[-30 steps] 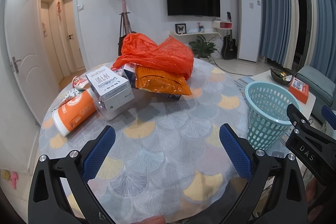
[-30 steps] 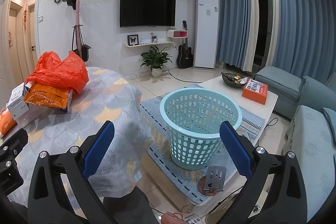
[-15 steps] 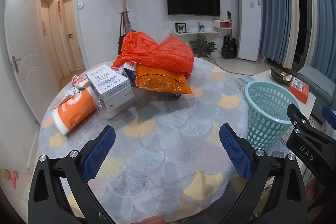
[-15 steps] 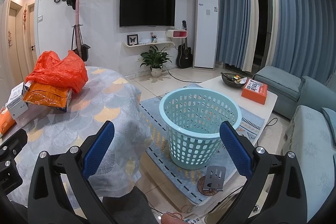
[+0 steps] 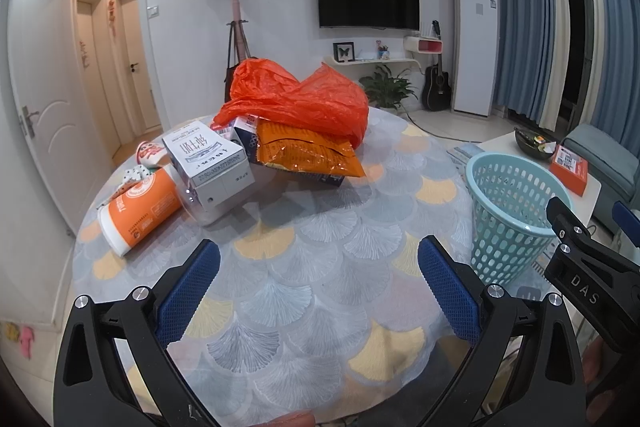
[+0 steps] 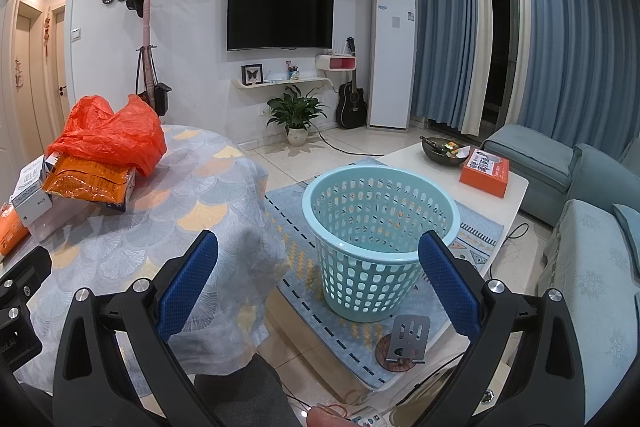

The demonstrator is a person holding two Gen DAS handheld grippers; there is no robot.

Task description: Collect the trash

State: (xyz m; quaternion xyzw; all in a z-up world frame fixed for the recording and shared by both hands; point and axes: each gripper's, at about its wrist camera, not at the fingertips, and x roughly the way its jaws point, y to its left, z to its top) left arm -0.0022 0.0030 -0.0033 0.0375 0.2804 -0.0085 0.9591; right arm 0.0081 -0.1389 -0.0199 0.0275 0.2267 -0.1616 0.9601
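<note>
Still nothing has moved — my left gripper and right gripper stay spread, empty, trash beyond the basket untouched.

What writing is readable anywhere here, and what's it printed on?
"DAS": on the right gripper's black body, seen from the left wrist.
White carton: Chinese characters and a barcode number, too small to read.
Orange cup, orange snack bag, orange box: print too blurred.
</note>
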